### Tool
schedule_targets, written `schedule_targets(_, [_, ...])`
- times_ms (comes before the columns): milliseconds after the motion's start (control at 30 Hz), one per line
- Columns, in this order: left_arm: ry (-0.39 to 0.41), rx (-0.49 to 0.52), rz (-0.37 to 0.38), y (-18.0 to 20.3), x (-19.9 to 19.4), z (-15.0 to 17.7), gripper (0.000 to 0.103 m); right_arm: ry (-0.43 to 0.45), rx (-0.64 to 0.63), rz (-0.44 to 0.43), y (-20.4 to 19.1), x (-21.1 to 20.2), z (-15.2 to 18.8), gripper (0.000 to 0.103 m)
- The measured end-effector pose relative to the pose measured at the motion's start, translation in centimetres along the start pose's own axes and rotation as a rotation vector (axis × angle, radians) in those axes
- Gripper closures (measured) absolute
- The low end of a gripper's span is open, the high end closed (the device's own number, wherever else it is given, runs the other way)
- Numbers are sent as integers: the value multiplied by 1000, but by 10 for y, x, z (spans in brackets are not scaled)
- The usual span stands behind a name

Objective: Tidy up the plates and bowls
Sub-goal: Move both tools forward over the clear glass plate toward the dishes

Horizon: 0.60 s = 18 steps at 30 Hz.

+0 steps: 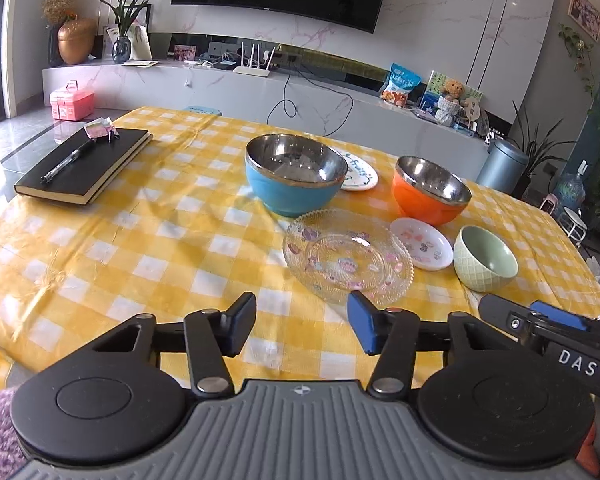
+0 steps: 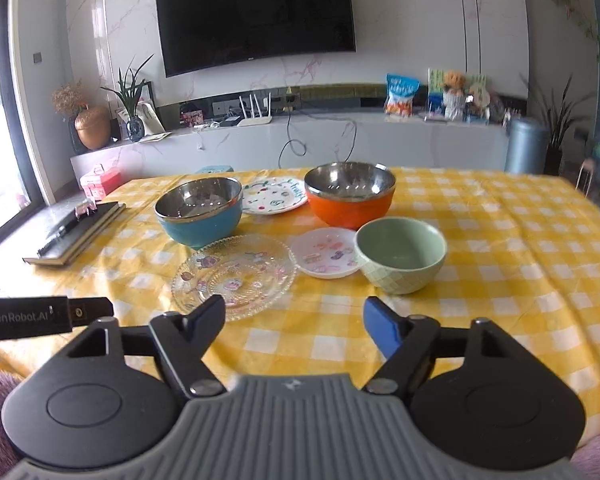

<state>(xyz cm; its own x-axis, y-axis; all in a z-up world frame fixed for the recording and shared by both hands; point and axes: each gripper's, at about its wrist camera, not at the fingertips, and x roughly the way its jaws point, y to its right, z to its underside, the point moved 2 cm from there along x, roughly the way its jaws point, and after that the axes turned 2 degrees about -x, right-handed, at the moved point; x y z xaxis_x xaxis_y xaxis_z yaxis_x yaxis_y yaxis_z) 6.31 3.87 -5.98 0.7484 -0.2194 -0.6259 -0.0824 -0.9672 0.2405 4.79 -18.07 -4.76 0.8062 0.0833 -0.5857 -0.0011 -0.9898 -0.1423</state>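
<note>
Yellow-checked cloth covers the worktop (image 1: 140,248), which carries three bowls and three plates. Ahead of the left claw (image 1: 302,326), spread wide and empty, lies the clear glass plate (image 1: 348,256), with the blue bowl (image 1: 296,174) beyond it. The right claw (image 2: 294,322), equally wide and empty, faces the green bowl (image 2: 400,254), the small pink-patterned plate (image 2: 326,258), the orange bowl (image 2: 350,194) and the white painted plate (image 2: 274,196).

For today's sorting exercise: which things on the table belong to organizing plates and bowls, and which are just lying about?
Belong: blue bowl, orange bowl, green bowl, glass plate, small white plate, painted plate.
Lying about: black notebook, pen.
</note>
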Motion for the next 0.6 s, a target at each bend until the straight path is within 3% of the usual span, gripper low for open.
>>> schedule_targets(100, [6, -18, 10, -3, 13, -8, 44, -36, 16, -5, 1, 21, -6, 48])
schedule_targets(133, [7, -16, 8, -3, 18, -10, 45, -47, 20, -7, 1, 27, -7, 50])
schedule_targets(167, [-1, -14, 6, -4, 24, -12, 48, -59, 30, -13, 2, 34, -8, 51])
schedule_targets(233, [-35, -47, 10, -9, 37, -17, 55, -88, 57, -32, 3, 49, -11, 63])
schedule_targets(267, [-58, -74, 20, -13, 44, -19, 62, -103, 69, -38, 3, 57, -12, 64])
schedule_targets(367, [-124, -143, 40, -23, 67, -23, 72, -142, 105, -61, 6, 79, -14, 73])
schedule_targets(400, [-133, -150, 39, -24, 73, -24, 73, -153, 113, -67, 7, 87, -15, 78])
schedule_targets(600, [-176, -194, 45, -30, 108, -34, 76, -206, 165, -81, 16, 124, -23, 82])
